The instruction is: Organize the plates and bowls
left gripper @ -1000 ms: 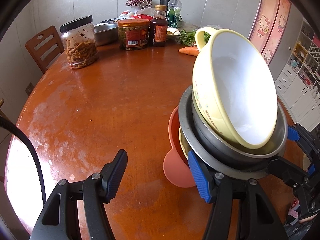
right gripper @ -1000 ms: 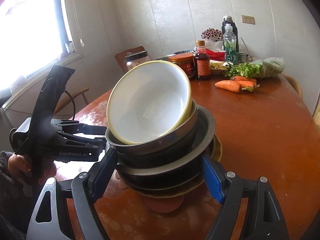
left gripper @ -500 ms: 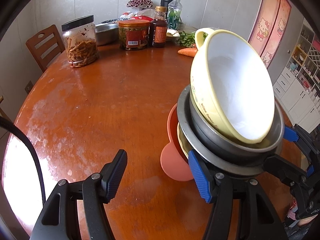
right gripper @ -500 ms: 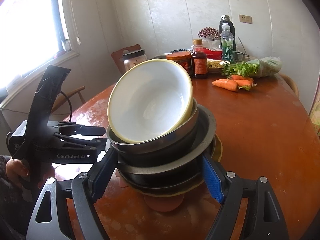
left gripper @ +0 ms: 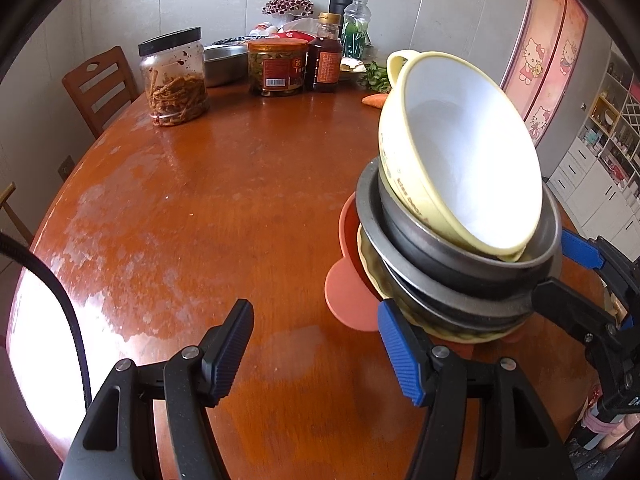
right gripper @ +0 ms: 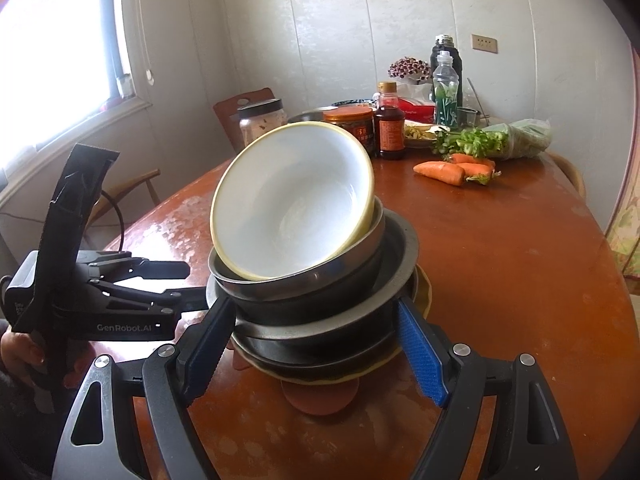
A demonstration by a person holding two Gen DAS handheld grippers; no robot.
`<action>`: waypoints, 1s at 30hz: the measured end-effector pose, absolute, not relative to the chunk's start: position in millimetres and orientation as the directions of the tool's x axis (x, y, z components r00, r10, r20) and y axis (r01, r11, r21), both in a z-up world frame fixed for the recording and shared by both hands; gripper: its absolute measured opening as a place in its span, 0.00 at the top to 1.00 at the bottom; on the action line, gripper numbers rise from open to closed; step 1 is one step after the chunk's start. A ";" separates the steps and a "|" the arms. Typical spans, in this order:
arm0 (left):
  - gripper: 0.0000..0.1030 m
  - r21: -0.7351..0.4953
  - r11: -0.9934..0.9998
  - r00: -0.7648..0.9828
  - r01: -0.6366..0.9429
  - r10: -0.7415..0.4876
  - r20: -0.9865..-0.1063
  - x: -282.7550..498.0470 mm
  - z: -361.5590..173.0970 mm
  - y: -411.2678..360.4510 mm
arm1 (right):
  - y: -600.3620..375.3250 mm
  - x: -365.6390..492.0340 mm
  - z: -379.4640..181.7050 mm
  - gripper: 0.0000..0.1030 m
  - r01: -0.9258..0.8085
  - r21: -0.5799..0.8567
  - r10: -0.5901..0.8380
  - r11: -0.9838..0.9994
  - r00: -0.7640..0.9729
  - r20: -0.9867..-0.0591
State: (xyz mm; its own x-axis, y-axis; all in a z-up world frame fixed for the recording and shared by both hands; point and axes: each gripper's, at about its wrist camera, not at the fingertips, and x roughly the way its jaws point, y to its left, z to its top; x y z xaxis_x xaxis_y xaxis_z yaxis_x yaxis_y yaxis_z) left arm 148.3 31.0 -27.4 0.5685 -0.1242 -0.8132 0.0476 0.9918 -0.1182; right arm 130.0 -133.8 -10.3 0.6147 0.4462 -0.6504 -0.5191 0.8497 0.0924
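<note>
1. My left tool [left gripper: 312, 320] stands apart and empty, just beside the stack [left gripper: 460, 280] on the surface [left gripper: 200, 200].
2. My right tool [right gripper: 314, 312] stays clamped across the stack's steel rim.
3. Nothing has shifted: the yellow bowl [right gripper: 292, 208] on top still leans, so I judge the tidying unfinished.

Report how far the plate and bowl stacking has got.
Mostly done: the yellow bowl sits tilted atop the steel bowls, over a yellow plate and an orange plate on the table. In hand: the right gripper brackets the stack; the left gripper is open beside it. Left: levelling the yellow bowl.
</note>
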 end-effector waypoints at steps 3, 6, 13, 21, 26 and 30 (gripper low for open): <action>0.38 -0.116 0.992 0.575 0.044 -0.121 -0.810 143.2 -25.3 31.0 | -136.4 130.0 -10.5 0.20 -0.519 0.090 0.446 0.850 0.619 -0.646; 0.38 -0.115 0.993 0.581 0.041 -0.117 -0.805 137.2 -22.9 31.5 | -141.0 130.7 -11.1 0.20 -0.503 0.107 0.446 0.858 0.623 -0.643; 0.38 -0.113 0.993 0.596 0.029 -0.108 -0.796 122.7 -17.4 31.2 | -144.1 122.1 -8.2 0.20 -0.492 0.075 0.422 0.867 0.648 -0.634; 0.35 -0.107 0.994 0.614 0.024 -0.099 -0.783 103.0 -10.0 24.9 | -148.1 105.7 -4.7 0.20 -0.472 0.058 0.405 0.880 0.680 -0.611; 0.34 -0.099 0.995 0.621 0.032 -0.097 -0.778 88.6 -8.7 14.2 | -153.4 88.9 -5.5 0.20 -0.443 0.021 0.367 0.896 0.715 -0.596; 0.34 -0.107 0.994 0.619 0.036 -0.107 -0.778 74.3 -9.8 5.2 | -159.1 77.0 -7.9 0.19 -0.420 0.010 0.343 0.907 0.726 -0.596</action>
State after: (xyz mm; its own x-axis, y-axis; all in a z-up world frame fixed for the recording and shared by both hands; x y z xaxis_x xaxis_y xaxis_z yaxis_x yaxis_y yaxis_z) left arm 74.3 5.2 -9.8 0.6192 -0.1065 -0.7780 0.0363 0.9936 -0.1072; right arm 77.0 -159.1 -7.9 0.7261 0.3433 -0.5958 -0.4205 0.9072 0.0103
